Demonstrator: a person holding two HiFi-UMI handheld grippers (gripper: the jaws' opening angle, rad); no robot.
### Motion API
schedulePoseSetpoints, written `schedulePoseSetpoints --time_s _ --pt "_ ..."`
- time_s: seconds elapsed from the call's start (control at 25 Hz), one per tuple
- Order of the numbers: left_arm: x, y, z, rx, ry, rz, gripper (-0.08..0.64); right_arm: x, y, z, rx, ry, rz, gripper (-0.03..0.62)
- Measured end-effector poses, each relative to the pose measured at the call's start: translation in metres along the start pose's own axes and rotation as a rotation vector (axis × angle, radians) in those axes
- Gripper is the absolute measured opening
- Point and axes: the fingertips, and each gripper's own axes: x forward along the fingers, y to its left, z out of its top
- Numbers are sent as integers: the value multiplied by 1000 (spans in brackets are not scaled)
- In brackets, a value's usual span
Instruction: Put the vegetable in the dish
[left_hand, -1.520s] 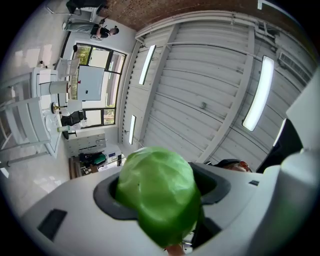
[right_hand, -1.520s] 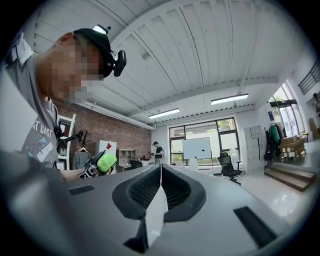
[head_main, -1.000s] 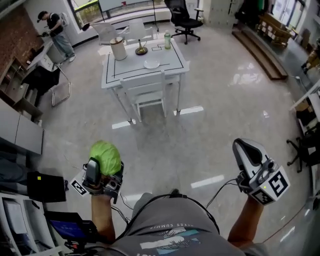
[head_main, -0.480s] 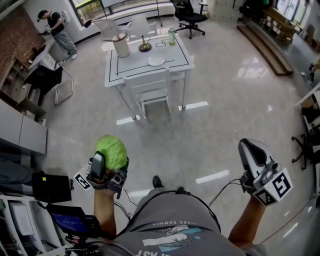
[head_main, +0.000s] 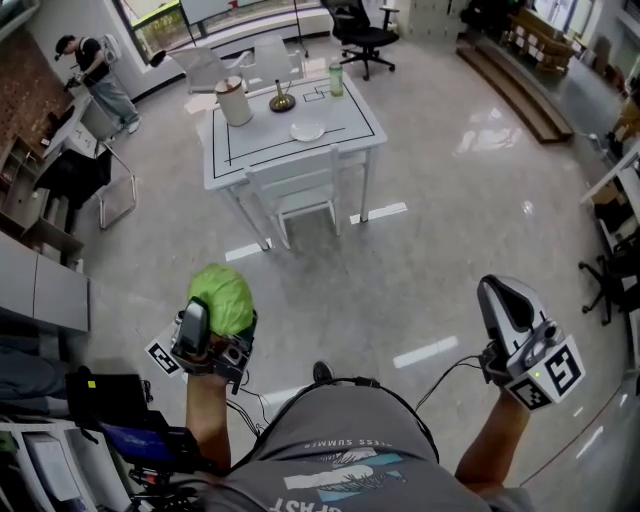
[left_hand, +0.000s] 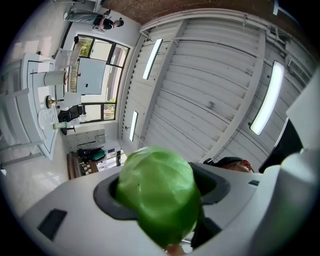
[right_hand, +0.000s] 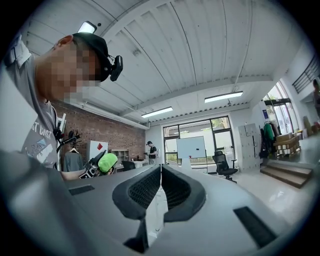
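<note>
1. Head view: the person stands on open floor with a gripper in each hand.
   - The left gripper (head_main: 212, 328) is clamped around the vegetable (head_main: 222, 298), a round green head like a small cabbage. It bulges out above the jaws.
   - The right gripper (head_main: 506, 306) holds nothing, and its jaws are pressed together.
   - The dish (head_main: 306, 131), a small white plate, sits on a white table (head_main: 250, 155) far up the picture. It is well apart from both hands.
   - From the vegetable, the dish lies straight ahead and slightly to the right, so the loaded left hand is the nearer one.
   - A white chair (head_main: 298, 190) is pushed in on the table's near side, between the person and the dish. My judgement is that the reach will have to pass over or beside it.

2. Left gripper view: the camera tilts up toward the ceiling.
   - The vegetable (left_hand: 159, 195) fills the gap between the two dark jaw pads, held on both sides.
   - The table (left_hand: 25, 100) appears small at the far left edge. I cannot make out the dish here with confidence.

3. Right gripper view: the two ribbed pads meet in a thin seam, with nothing between them.
   - The vegetable (right_hand: 107, 162) shows small at the left, in the other gripper.
</note>
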Motion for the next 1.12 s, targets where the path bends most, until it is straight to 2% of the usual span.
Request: schedulePoseSetpoints --time_s 0.28,0.44,0.68,0.92,1.12 --pt "-2 7 8 -23 24 -23 310 0 13 -4 -26 6 -30 8" --pt "-3 14 30 -39 20 -28 310 19 18 1 -34 20 -42 9" --pt "1 26 31 -33 12 -8 310 32 4 -2 -29 31 -24 9" --pt "21 38 30 1 -6 12 310 51 -28 7 -23 20 28 9" --pt "40 48 25 30 -32 20 310 67 -54 23 22 -10 58 9"
